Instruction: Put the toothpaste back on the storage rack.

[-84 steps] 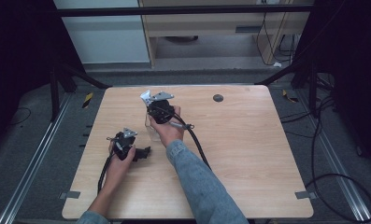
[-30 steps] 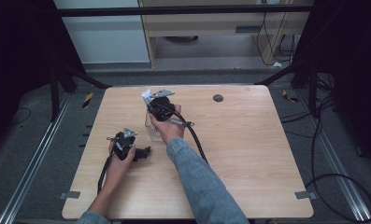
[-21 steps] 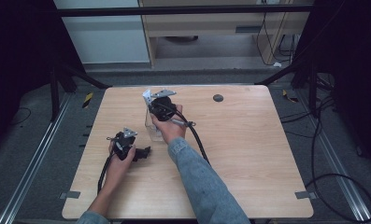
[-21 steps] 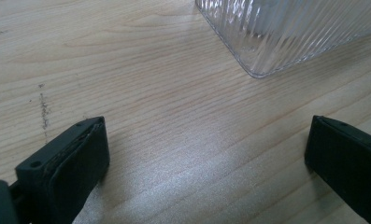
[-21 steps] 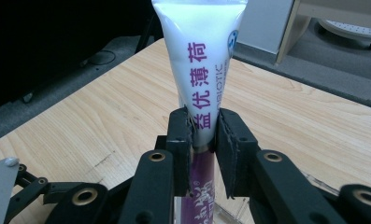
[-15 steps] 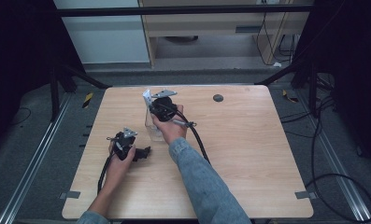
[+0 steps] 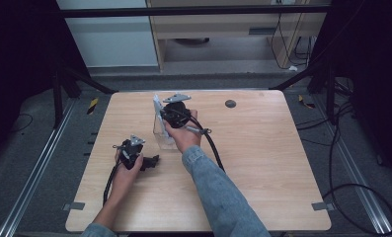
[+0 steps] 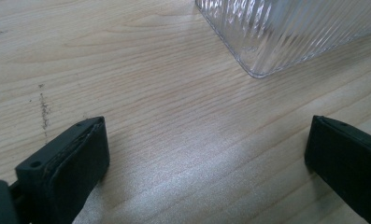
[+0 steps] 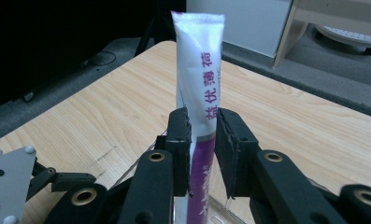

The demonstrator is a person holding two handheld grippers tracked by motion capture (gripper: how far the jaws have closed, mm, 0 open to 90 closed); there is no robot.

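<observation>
Pale wooden tabletop [image 7: 262, 163] fills the room's middle, dark floor all round. Right gripper [image 9: 203, 122] has its two black jaws clamped on one white and purple plastic tube [image 9: 199, 70], held upright over one clear ribbed plastic container [image 7: 163, 136] standing near the table's centre. Left gripper [image 8: 206, 149] rests low on the wood, jaws spread wide with nothing between them, just beside that container's corner. One small dark round disc [image 7: 230, 103] lies towards the far edge.

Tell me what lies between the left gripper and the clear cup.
Bare wood of the table: the left gripper view shows nothing between the open left gripper and the ribbed clear cup.
</observation>
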